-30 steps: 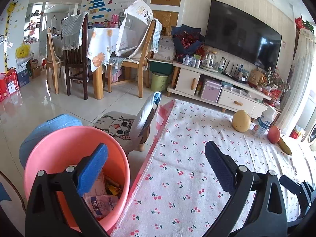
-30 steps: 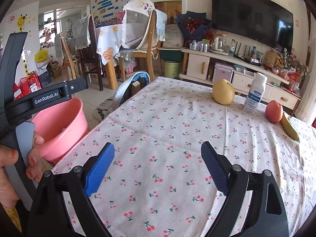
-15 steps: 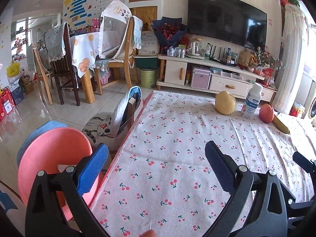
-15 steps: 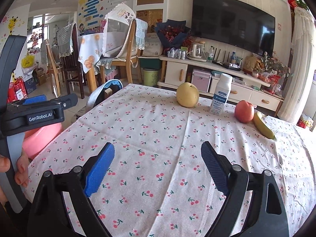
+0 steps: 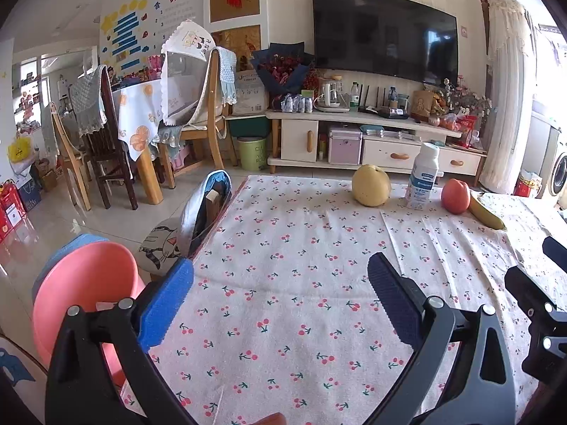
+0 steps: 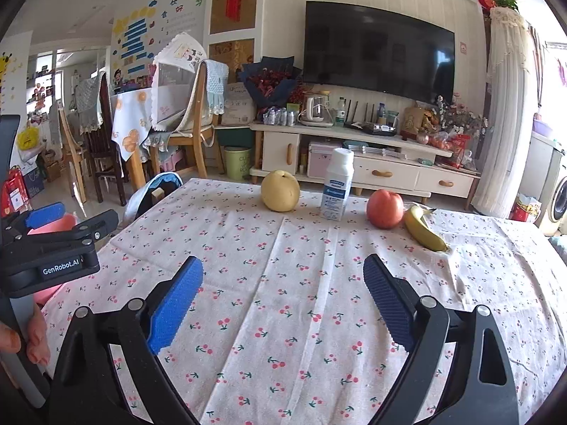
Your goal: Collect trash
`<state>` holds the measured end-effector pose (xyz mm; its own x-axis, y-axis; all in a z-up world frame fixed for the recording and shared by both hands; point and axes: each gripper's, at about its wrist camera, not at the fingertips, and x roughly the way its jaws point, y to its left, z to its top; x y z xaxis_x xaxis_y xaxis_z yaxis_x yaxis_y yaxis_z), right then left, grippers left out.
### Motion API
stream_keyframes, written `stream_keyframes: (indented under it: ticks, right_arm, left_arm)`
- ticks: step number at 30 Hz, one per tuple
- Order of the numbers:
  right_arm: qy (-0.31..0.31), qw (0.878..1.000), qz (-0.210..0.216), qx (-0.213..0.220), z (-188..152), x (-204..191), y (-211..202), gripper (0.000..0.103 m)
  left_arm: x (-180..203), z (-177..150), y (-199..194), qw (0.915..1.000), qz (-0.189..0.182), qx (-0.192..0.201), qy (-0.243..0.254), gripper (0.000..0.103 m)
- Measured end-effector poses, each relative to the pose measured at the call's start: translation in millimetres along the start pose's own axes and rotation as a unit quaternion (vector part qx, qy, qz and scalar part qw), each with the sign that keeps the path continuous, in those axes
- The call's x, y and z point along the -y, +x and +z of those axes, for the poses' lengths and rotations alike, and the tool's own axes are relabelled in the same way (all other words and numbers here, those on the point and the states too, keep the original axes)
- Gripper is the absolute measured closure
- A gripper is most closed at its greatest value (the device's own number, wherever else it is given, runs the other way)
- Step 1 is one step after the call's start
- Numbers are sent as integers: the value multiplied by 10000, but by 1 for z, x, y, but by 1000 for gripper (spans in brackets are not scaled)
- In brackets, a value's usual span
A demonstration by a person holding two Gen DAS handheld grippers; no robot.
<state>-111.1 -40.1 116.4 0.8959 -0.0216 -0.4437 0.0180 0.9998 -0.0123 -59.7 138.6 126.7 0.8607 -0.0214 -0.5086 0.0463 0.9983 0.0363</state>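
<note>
Right wrist view: right gripper (image 6: 283, 297) and left gripper (image 5: 280, 294) both hover spread wide and empty over the cherry-print cloth surface (image 6: 283, 248). No trash is visible on it; confirm this before moving. The smooth pink plastic bin (image 5: 81, 283) stands off its left edge. A rigid white bottle (image 6: 336, 187) stands between round, smooth fruit.

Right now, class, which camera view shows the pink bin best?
The left wrist view: the pink bin sits large at lower left beside the table, its rim and outer wall visible. In the right wrist view only slivers of it show behind the left gripper.
</note>
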Motion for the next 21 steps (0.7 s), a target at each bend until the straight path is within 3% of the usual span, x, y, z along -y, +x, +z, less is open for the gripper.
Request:
stream_keyframes:
  ticks: [14,21]
  right_arm:
    - [401,9958,-667,491,1,73,-37,9]
    - [405,9901,-1079,801,0,99,-55,9]
  left_arm:
    - [71,-2,-29,9987,-378,157,306,4]
    - [102,3,-44,9973,-673,234,202,4]
